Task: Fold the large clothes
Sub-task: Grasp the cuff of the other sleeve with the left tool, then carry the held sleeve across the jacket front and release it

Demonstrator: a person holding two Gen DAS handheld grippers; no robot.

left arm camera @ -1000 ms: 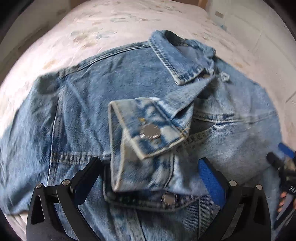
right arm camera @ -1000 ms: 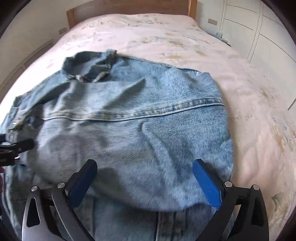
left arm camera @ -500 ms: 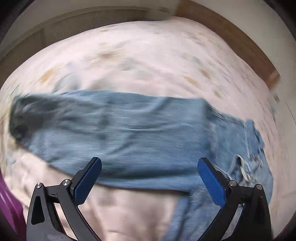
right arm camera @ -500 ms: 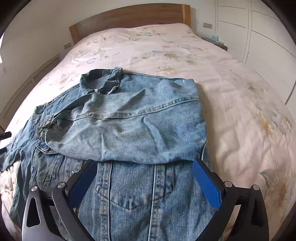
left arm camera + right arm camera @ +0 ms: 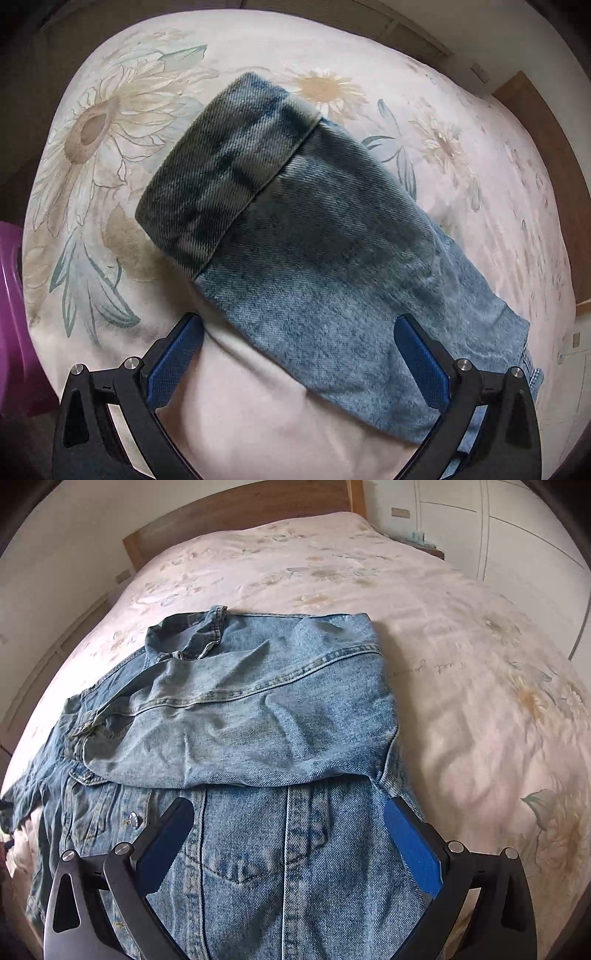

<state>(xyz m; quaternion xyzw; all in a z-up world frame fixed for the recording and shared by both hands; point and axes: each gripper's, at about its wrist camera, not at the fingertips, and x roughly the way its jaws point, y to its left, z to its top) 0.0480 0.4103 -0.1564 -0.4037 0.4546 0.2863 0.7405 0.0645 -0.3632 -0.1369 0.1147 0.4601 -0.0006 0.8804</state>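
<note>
The denim jacket [image 5: 258, 716] lies on the bed [image 5: 461, 635], its sleeve [image 5: 332, 258] just ahead of the left gripper [image 5: 295, 369]. Both it and the right gripper [image 5: 288, 845] stand apart, empty. Denim looks heavy and stiff (hardly slippery); I would grasp the thick cuff [image 5: 225, 170].

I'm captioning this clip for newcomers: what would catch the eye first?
The faded denim jacket, one side folded across its front, fills the middle of the floral bedspread. In the left view, its sleeve with the dark turned-back cuff stretches over big printed daisies, between the open left claw fingers.
</note>
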